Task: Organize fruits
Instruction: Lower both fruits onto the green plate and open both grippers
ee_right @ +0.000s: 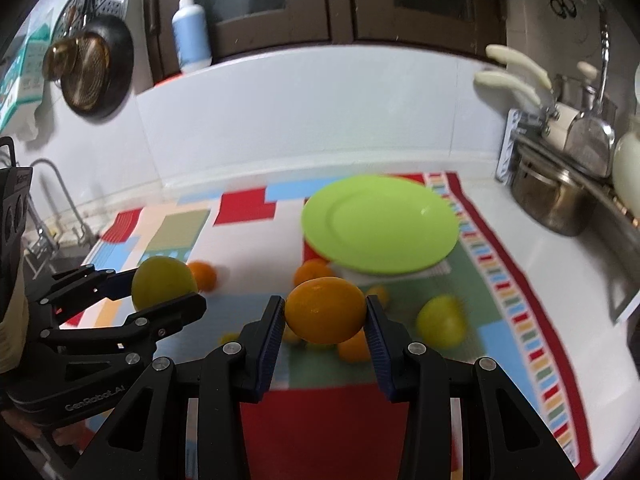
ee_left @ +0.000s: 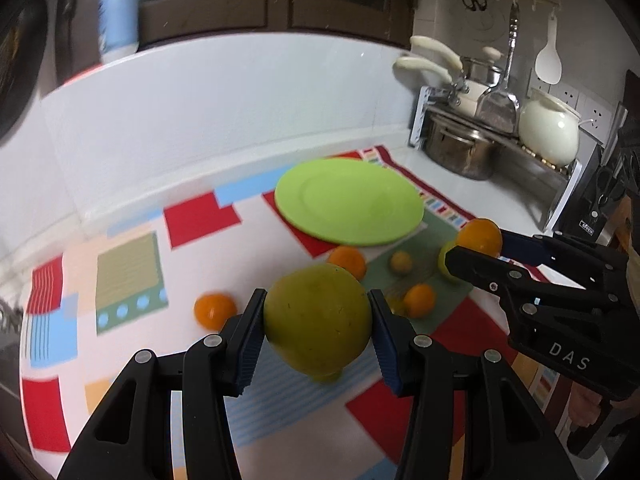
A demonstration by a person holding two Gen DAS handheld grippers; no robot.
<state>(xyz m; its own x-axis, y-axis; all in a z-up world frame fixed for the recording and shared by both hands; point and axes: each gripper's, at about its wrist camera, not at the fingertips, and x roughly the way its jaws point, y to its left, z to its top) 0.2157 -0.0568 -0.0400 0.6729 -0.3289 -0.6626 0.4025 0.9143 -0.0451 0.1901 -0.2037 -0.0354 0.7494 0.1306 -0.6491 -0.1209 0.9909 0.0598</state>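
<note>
My left gripper (ee_left: 318,322) is shut on a yellow-green pear-like fruit (ee_left: 316,320) and holds it above the patterned mat; it also shows in the right wrist view (ee_right: 166,286). My right gripper (ee_right: 325,312) is shut on an orange (ee_right: 325,309) held above the mat, also seen in the left wrist view (ee_left: 480,236). An empty lime-green plate (ee_left: 348,202) (ee_right: 380,224) lies at the mat's far side. Loose oranges (ee_left: 214,309) (ee_left: 347,262) (ee_left: 419,300), a small yellowish fruit (ee_left: 401,262) and a yellow-green fruit (ee_right: 441,322) lie on the mat.
A colourful patterned mat (ee_right: 248,200) covers the white counter. A steel pot (ee_right: 556,200) and dish rack with a white jar (ee_left: 550,128) stand at the right. A blue pump bottle (ee_right: 192,36) stands on the ledge behind. A sink tap (ee_right: 52,196) is at left.
</note>
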